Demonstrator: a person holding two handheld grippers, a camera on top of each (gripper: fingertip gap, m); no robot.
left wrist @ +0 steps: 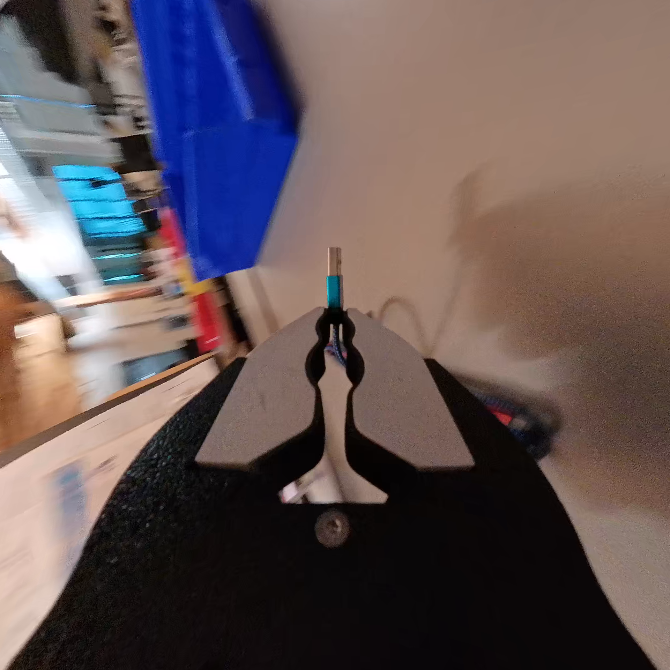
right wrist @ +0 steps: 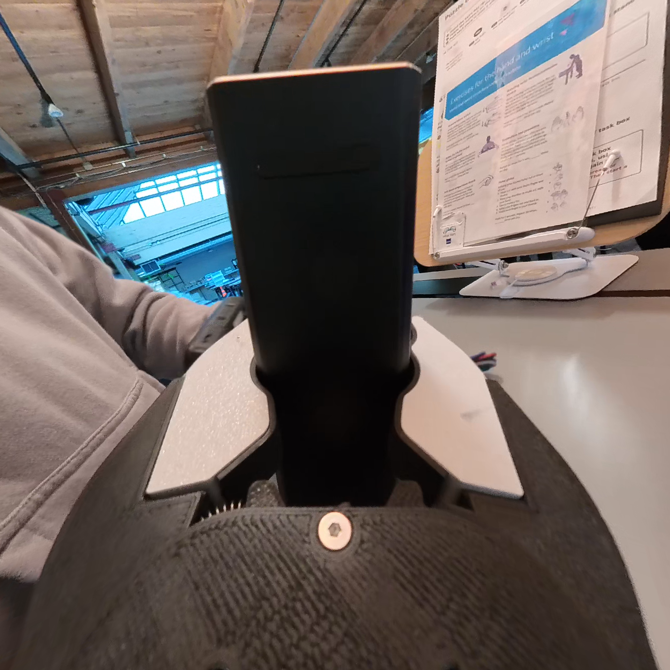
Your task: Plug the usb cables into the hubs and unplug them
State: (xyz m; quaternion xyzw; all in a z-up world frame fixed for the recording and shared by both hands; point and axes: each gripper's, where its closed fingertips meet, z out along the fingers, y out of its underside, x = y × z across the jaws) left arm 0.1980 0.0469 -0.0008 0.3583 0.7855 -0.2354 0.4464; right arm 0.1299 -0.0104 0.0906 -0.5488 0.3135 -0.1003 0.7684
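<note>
Close in, the left gripper (left wrist: 334,311) is pinched onto one usb cable (left wrist: 334,290) just behind its teal plug, whose metal tip points forward over the pale table (left wrist: 507,108). One braided coil (left wrist: 522,426) lies on the table to its right, and a blue bin (left wrist: 224,145) blurs past beyond. The right gripper (right wrist: 331,362) is tilted upward and clamps one black hub (right wrist: 319,217) on end between its two fingers (right wrist: 217,406). Left of it is a grey sleeve (right wrist: 72,326); farther off, one document stand (right wrist: 544,145) holds printed sheets.
</note>
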